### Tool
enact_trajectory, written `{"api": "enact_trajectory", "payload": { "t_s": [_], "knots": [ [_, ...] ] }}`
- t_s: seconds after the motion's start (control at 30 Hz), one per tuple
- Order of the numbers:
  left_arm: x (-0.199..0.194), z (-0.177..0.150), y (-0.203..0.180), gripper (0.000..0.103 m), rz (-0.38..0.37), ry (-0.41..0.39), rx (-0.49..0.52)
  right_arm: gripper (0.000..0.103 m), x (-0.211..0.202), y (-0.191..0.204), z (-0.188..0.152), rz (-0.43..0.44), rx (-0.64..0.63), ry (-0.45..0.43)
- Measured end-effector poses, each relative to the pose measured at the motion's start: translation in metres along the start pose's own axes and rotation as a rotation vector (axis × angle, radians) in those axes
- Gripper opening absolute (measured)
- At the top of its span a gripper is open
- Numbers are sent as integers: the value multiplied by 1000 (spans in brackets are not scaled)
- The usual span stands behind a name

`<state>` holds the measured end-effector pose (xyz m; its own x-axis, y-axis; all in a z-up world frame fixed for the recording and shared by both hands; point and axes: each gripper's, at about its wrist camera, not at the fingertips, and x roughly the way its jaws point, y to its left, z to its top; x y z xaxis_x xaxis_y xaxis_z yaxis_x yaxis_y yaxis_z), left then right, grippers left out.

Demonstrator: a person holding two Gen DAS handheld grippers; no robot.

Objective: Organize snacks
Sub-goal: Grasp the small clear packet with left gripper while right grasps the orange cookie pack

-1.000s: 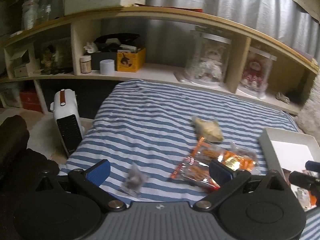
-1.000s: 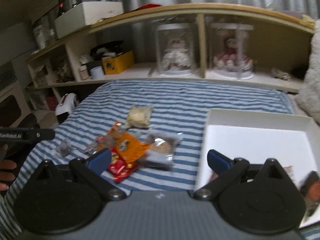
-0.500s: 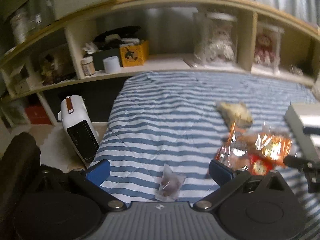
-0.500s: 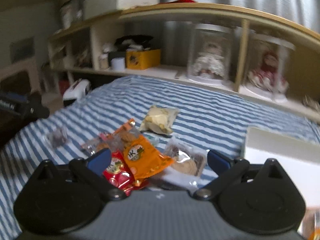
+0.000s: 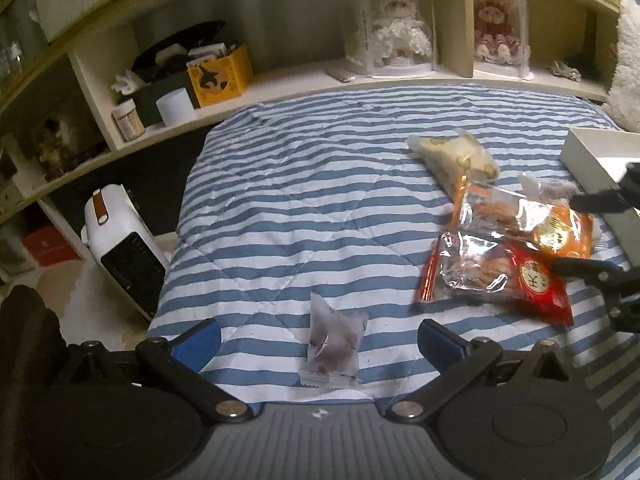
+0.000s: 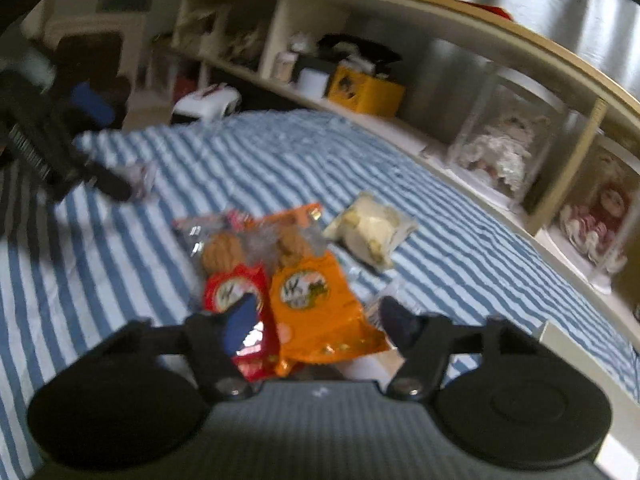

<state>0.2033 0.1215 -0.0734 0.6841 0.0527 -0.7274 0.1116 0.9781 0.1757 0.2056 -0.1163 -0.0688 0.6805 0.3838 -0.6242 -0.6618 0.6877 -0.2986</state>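
On the striped bed (image 5: pixel 304 184) a small clear packet (image 5: pixel 334 344) lies between the wide-apart fingers of my left gripper (image 5: pixel 318 344), which is open and not touching it. To the right lie a red packet (image 5: pixel 500 276), an orange packet (image 5: pixel 528 220) and a pale packet (image 5: pixel 456 156). My right gripper (image 6: pixel 318 322) is low over the orange packet (image 6: pixel 316 304), its jaws closing with the packet's near end between them. The pads do not visibly press it. One blue pad overlaps the red packet (image 6: pixel 236 292). The right gripper (image 5: pixel 576 236) also shows in the left wrist view.
A white box (image 5: pixel 592 156) stands at the bed's right edge. A white heater (image 5: pixel 120 248) sits on the floor to the left. Behind the bed, a shelf (image 5: pixel 360 76) holds doll jars, a yellow box and cups. The left gripper (image 6: pixel 80 140) shows blurred.
Both grippers sank toward the bed and rolled. The small clear packet now lies between the left fingers. The right jaws narrowed around the orange packet.
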Motion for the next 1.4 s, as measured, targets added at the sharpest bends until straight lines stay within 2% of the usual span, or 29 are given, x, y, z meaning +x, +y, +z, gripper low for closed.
{"api": "enact_trajectory", "payload": {
  "t_s": [0.03,0.17,0.2,0.27,0.33,0.57,0.7,0.87,0.93,1.07,1.2,1.33,1.4],
  "knots": [
    [1,0,0,97,-6,4,-3,62,-2,2,-2,-8,-18,9],
    [4,-1,0,85,-33,18,-8,59,-11,-1,-3,-2,2,41],
    [4,-1,0,84,-38,20,-5,52,-15,-2,-4,5,14,45],
    [6,-3,-1,80,-45,26,-5,53,-20,-4,-3,8,60,63],
    [7,-4,0,73,-62,32,-11,53,-27,-6,-5,13,100,85],
    [7,-8,3,66,-97,28,-34,52,-61,-17,-25,53,303,198],
    [4,-7,2,66,-104,6,-32,52,-77,-7,-41,91,389,245],
    [0,-4,-6,65,-90,-17,21,54,-80,9,-59,209,481,319],
    [1,-4,-11,57,-76,-11,56,59,-78,15,-59,219,476,318],
    [6,-4,-17,52,-59,18,94,73,-76,19,-48,209,417,253],
    [11,-5,-19,49,-27,46,112,74,-60,17,-40,228,374,243],
    [17,-7,-15,32,8,74,91,74,-44,18,-39,232,348,285],
    [18,-7,-10,32,2,76,54,71,-39,18,-43,245,361,299]
  ]
}}
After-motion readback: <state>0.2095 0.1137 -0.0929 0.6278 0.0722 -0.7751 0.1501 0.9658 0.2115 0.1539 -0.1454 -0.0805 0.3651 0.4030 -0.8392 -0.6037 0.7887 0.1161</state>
